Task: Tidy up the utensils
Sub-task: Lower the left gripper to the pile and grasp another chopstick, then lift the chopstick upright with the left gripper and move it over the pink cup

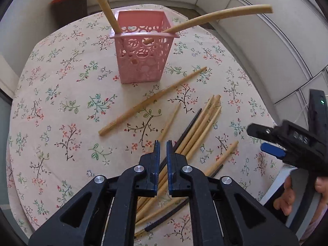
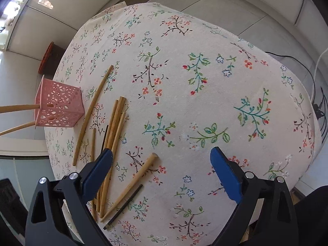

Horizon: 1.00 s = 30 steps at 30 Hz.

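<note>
Loosely, chopsticks (image 1: pixel 196 131) lie pointing towards holder (image 1: pixel 141 49)

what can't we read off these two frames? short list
- Lower ends of the loose chopsticks: left wrist view, hidden under the left gripper, so no exact count.
- Same pile in the right wrist view: partly behind the right gripper.
- Tops of the two chopsticks in the pink holder: one cut by the left view's top edge; both cut by the right view's left edge.
- Holder's inside bottom: not visible.
</note>
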Tool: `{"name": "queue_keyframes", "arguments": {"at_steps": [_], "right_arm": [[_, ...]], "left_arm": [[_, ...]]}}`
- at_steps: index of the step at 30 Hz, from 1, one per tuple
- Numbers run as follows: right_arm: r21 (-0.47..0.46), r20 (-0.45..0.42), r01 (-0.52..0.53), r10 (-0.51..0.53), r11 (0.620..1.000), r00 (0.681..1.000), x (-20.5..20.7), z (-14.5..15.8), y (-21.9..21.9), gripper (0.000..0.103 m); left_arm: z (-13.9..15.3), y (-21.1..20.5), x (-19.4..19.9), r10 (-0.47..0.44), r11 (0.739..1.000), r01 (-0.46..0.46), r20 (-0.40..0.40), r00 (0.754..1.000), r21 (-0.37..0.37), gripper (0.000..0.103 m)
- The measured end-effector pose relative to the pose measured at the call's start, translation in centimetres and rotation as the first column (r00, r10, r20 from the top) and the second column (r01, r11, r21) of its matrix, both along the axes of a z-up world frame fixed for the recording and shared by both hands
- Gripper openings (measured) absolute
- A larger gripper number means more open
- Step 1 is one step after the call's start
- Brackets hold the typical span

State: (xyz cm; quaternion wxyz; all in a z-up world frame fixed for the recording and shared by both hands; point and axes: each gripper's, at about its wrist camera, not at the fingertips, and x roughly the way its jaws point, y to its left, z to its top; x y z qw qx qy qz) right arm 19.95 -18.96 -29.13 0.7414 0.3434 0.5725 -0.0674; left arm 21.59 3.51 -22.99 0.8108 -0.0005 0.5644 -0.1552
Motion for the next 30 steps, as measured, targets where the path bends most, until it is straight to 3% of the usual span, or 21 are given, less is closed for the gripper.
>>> {"name": "queue_keyframes", "arguments": {"at_steps": [3,6,12,18,24,30], "right_arm": [[-0.043,0.013,-0.007,0.008,0.999,1.000,-0.7,-0.1,-0.7,0.093],[-0.018,0.001,0.008,-0.008,1.000,1.000,-0.8,-0.9,-1.9,0.093],[0.014,0.008,0.013,-0.013,1.000,1.000,-0.7,-1.3,-3.2,0.093],[0.015,0.008,0.000,0.000,1.000,1.000,-0.7,-1.2,-2.9,0.093],[0.011,-0.014,-0.022,0.022,1.000,1.000,-0.7,-1.1,-1.6,0.093],[0.010,-0.052,-0.017,0.017,1.000,0.998,-0.8,-0.5,-0.2,0.093]], "left_arm": [[-1.0,-0.4,1.4,0.025,0.999,-0.025,-0.008,1.000,-0.021,0.011],[-2.0,-1.5,2.0,0.018,1.000,-0.018,-0.024,1.000,-0.007,0.014],[-3.5,-3.6,2.5,-0.008,0.999,0.007,0.005,1.000,0.052,0.016],[-4.8,-5.3,2.4,-0.053,0.985,0.044,0.055,0.997,0.164,0.013],[-3.9,-3.1,1.8,-0.054,0.991,0.046,0.066,0.996,0.124,0.007],[0.5,1.0,0.1,-0.004,1.000,0.002,0.135,0.991,0.020,0.005]]}}
